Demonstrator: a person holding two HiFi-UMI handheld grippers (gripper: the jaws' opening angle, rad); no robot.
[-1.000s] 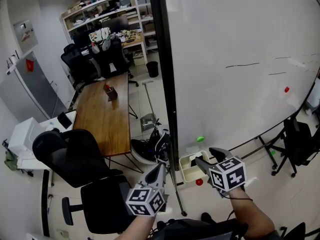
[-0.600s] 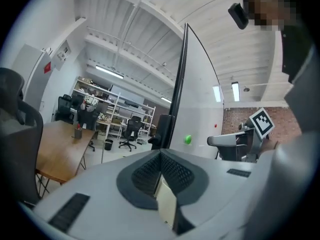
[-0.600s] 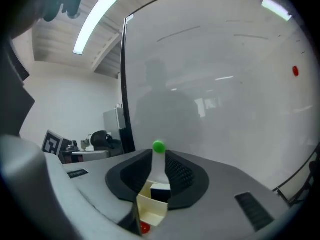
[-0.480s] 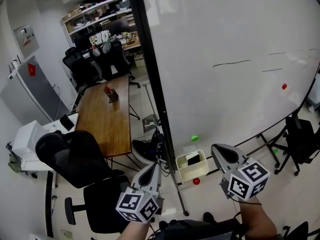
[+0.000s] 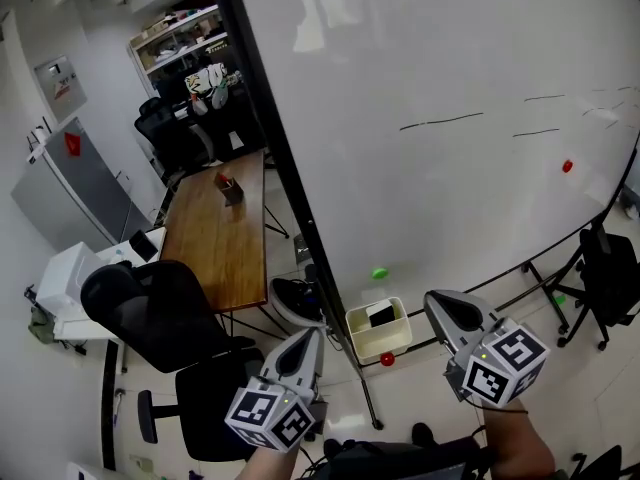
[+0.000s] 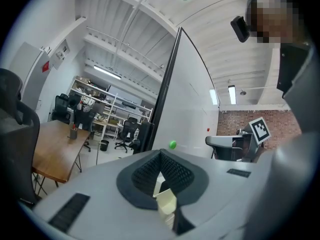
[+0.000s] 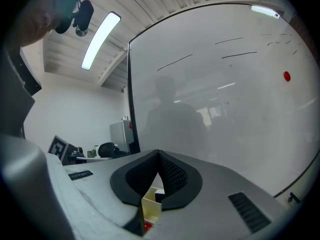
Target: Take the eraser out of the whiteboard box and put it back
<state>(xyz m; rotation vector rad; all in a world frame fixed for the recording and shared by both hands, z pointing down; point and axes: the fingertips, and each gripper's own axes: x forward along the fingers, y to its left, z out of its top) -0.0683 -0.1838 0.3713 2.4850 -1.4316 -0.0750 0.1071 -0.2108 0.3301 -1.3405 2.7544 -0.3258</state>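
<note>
A cream box (image 5: 366,343) hangs low on the whiteboard (image 5: 450,88), and the black eraser (image 5: 381,315) lies inside it. My right gripper (image 5: 437,303) is just right of the box, shut and empty, not touching it. My left gripper (image 5: 308,336) is left of the box, also shut with nothing in it. In the left gripper view the shut left gripper (image 6: 161,154) shows the box (image 6: 166,201) through the gap below its tips. In the right gripper view the right gripper (image 7: 159,154) points at the whiteboard, with the box (image 7: 151,206) below its tips.
A green magnet (image 5: 379,273) sits above the box and a red magnet (image 5: 387,359) below it. The whiteboard's black frame (image 5: 270,158) runs down to its stand. A wooden table (image 5: 215,238) and black office chairs (image 5: 150,313) stand to the left.
A second ago the right gripper's jaws stood open beside the box; they are now shut and empty. Both grippers have pulled back from the box, and the view has swung towards the whiteboard.
</note>
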